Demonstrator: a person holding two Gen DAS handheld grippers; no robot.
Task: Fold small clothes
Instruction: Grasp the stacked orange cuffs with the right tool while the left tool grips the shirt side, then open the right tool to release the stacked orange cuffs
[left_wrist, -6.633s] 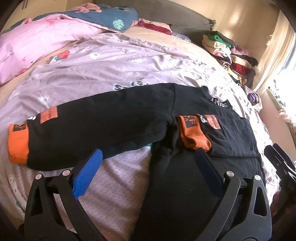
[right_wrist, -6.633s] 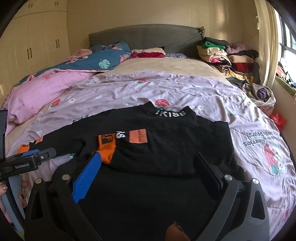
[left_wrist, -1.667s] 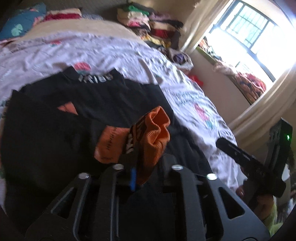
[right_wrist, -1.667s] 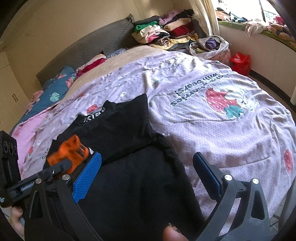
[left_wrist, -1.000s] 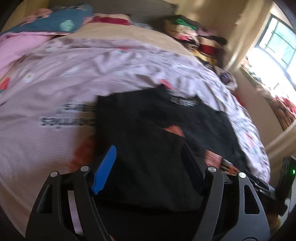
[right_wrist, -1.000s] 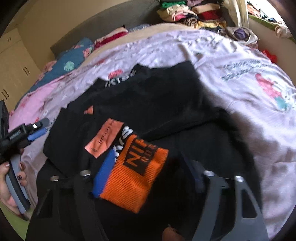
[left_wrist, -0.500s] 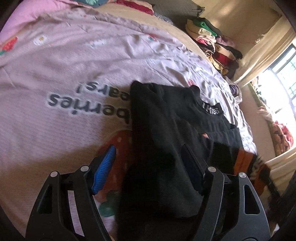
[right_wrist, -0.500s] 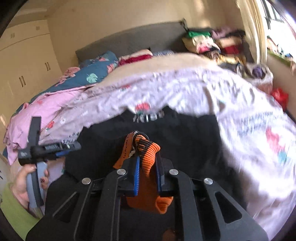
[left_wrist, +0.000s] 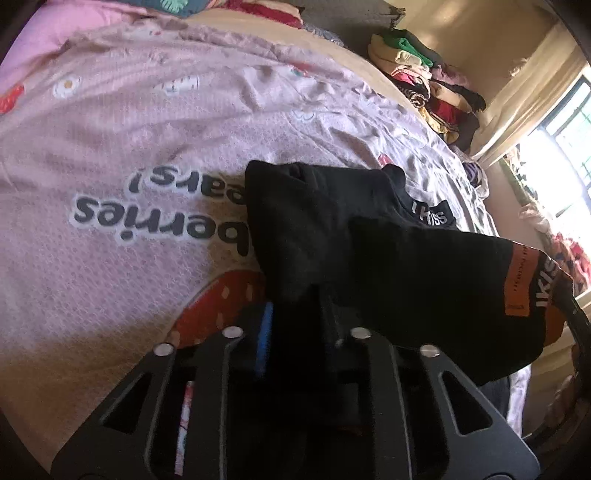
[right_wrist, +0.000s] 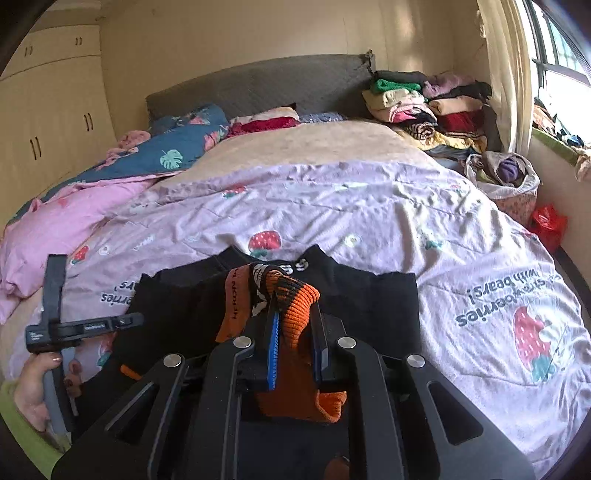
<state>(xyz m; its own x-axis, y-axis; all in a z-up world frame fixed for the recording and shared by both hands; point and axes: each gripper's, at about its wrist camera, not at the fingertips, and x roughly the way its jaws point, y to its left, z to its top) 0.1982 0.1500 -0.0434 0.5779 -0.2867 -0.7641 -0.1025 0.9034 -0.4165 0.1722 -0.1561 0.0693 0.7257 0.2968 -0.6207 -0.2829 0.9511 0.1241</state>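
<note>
A small black sweatshirt (left_wrist: 332, 221) with orange cuffs lies on the pink strawberry-print bedspread (left_wrist: 129, 147), sleeves folded in. My left gripper (left_wrist: 295, 317) is shut on black fabric at the garment's near left edge. A sleeve with an orange patch (left_wrist: 521, 280) stretches off to the right. In the right wrist view, my right gripper (right_wrist: 295, 321) is shut on the orange cuff (right_wrist: 295, 299) and holds it above the black sweatshirt (right_wrist: 369, 306). The left gripper (right_wrist: 81, 328) shows there at the left in a hand.
A stack of folded clothes (right_wrist: 428, 107) sits at the far right by the headboard (right_wrist: 258, 85). Pink and blue quilts (right_wrist: 110, 177) lie at the far left. A bag of clothes (right_wrist: 506, 177) and a window are on the right.
My left gripper, open half a second ago, has shut on the black fabric. My right gripper still holds the orange cuff and the view has steadied.
</note>
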